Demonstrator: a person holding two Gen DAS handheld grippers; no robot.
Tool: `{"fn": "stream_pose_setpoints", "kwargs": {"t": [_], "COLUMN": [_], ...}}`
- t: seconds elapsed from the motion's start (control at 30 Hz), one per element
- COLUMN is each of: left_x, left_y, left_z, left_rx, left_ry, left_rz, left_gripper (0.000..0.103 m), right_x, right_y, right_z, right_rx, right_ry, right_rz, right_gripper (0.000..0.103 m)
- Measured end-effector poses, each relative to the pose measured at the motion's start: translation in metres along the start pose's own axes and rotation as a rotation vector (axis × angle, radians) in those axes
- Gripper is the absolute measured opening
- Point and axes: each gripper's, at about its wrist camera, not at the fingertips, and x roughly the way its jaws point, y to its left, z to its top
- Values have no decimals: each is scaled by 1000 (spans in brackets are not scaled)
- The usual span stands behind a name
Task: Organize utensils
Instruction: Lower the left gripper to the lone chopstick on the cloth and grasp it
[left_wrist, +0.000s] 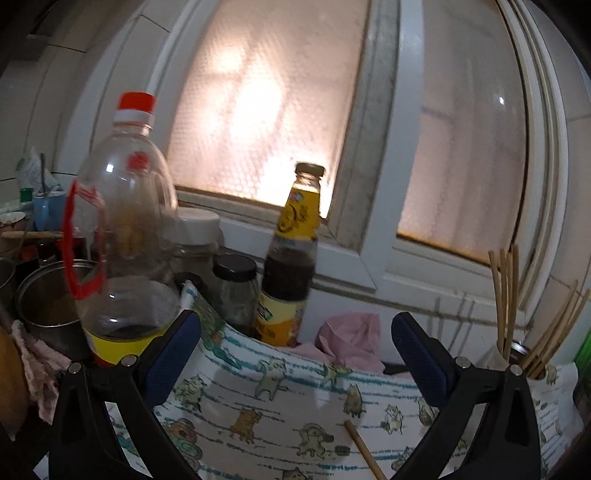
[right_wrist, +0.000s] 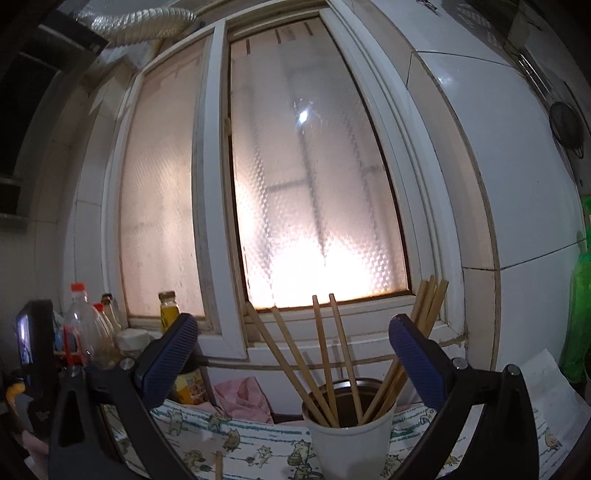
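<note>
**Two open tools above a cat-print cloth, chopsticks in a white cup**

Nearest the left wrist camera, the left tool (left_wrist: 295, 332) is spread wide and grips nothing. Below it lies a cloth printed with cartoon cats (left_wrist: 266, 402), and one loose wooden chopstick (left_wrist: 364, 450) rests on that cloth near the bottom edge. Just past the cloth sit a crumpled pink rag (left_wrist: 351, 336), a dark sauce bottle with a yellow label (left_wrist: 291, 258), a small black-lidded jar (left_wrist: 236, 288) and a clear plastic bottle with a red cap (left_wrist: 125, 221). A metal pot (left_wrist: 44, 295) stands at far left.

From the right wrist camera, the right tool (right_wrist: 293, 334) is likewise released and empty. Right in front of it, between its fingers, a white cup (right_wrist: 351, 443) stands on the cloth and holds a bundle of wooden chopsticks (right_wrist: 325, 354), upright and fanned outward. Behind everything is a frosted window (right_wrist: 306, 192) in a white frame, glowing with light.
</note>
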Motion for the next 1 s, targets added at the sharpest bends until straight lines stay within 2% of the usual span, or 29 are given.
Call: {"fn": "stream_pose_setpoints", "kwargs": {"t": [0.3, 0.5, 0.67, 0.77, 0.9, 1.0], "left_x": [10, 27, 42, 52, 67, 74], "left_y": [-25, -33, -39, -39, -39, -42], "left_z": [-15, -25, -35, -42, -50, -57], "left_rx": [112, 128, 152, 147, 145, 155], "left_ry": [67, 176, 263, 330, 417, 474], "left_rz": [-21, -82, -93, -102, -109, -129], "left_gripper": [102, 102, 102, 102, 102, 102], "right_x": [0, -3, -2, 2, 12, 14], "right_y": [2, -1, -3, -3, 1, -7], "right_z": [-6, -8, -9, -10, -9, -8], "right_rx": [12, 27, 41, 37, -10, 49], "right_ry": [22, -4, -8, 14, 104, 137], "right_rz": [-51, -90, -115, -123, -136, -131], "right_gripper": [103, 103, 103, 103, 103, 103]}}
